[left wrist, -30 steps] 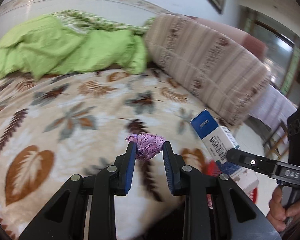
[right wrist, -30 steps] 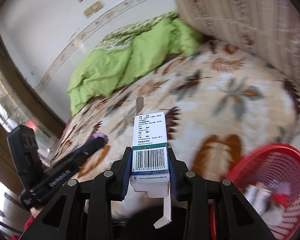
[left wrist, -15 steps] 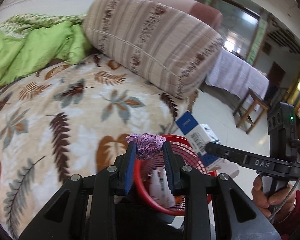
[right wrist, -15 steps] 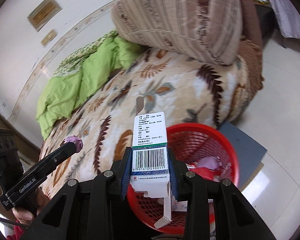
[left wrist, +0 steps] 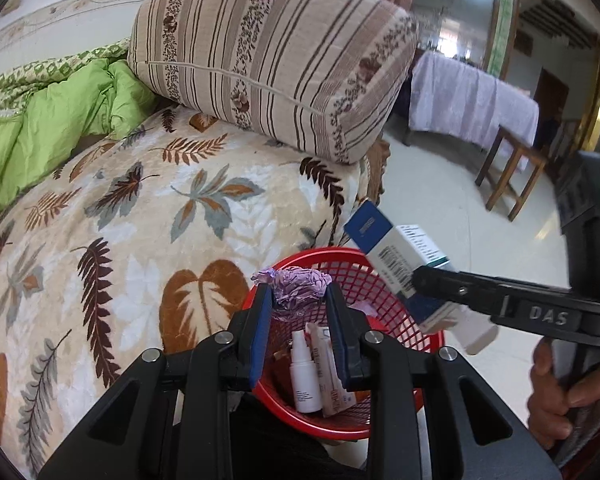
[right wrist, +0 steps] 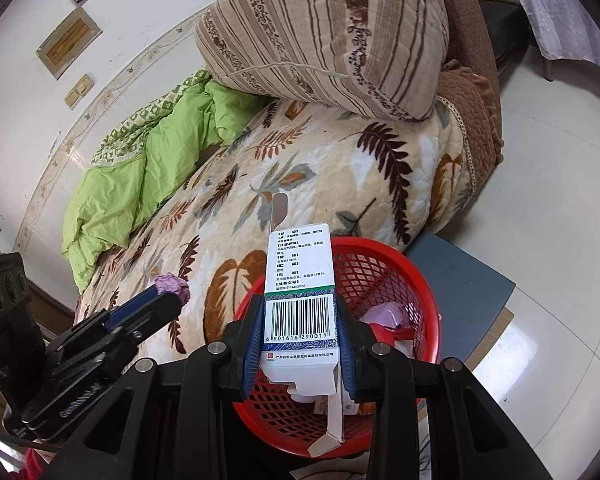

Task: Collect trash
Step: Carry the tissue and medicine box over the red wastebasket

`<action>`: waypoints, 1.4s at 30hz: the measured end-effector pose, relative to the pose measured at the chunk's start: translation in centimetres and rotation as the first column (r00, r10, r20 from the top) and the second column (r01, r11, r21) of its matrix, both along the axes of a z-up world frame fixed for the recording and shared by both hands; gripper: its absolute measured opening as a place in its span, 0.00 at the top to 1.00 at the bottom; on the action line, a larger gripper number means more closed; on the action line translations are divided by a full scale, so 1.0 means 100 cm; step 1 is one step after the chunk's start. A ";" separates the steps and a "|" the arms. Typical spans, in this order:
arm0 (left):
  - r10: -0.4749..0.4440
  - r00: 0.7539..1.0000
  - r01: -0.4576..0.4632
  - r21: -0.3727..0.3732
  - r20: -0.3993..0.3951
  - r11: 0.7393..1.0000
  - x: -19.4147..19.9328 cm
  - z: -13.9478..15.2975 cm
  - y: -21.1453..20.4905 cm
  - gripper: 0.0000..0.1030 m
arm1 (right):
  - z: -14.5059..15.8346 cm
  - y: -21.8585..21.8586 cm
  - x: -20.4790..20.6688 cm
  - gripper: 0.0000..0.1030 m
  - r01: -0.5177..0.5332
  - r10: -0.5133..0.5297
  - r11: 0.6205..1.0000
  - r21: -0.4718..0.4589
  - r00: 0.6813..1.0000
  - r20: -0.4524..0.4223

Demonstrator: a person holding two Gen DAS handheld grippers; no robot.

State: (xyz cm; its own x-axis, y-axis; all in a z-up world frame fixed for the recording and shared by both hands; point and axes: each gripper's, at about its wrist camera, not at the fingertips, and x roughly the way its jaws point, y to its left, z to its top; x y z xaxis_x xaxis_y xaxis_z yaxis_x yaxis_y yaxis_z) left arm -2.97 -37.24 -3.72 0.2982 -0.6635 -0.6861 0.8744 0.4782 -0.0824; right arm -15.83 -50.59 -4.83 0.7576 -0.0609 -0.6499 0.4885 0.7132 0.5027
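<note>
My left gripper (left wrist: pixel 298 300) is shut on a crumpled purple wrapper (left wrist: pixel 298 283) and holds it above the near rim of a red mesh basket (left wrist: pixel 384 276). My right gripper (right wrist: pixel 300 322) is shut on a white and blue medicine box (right wrist: pixel 300 276) with a barcode, held over the same red basket (right wrist: pixel 416 280). In the left wrist view the box (left wrist: pixel 400 252) hangs over the basket's right side. In the right wrist view the wrapper (right wrist: pixel 172 285) shows at the left. The basket holds a small white bottle (left wrist: pixel 306 376), a flat packet and pink scraps.
The basket stands on the floor against a bed with a leaf-print blanket (left wrist: pixel 140 220). A striped cushion (left wrist: pixel 268 60) and a green quilt (left wrist: pixel 52 124) lie on the bed. A grey board (right wrist: pixel 464 280) lies under the basket. A wooden stool (left wrist: pixel 512 172) and a covered table (left wrist: pixel 472 100) stand beyond.
Both grippers have swung from over the bed to over the red basket, each still holding its item. The basket has come closer and more centred in both views.
</note>
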 end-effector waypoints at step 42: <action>-0.016 0.997 0.007 0.122 0.073 0.992 -0.016 -0.026 -0.024 0.74 | -0.018 -0.001 -0.008 0.66 0.039 -0.039 0.999 0.001 0.997 -0.063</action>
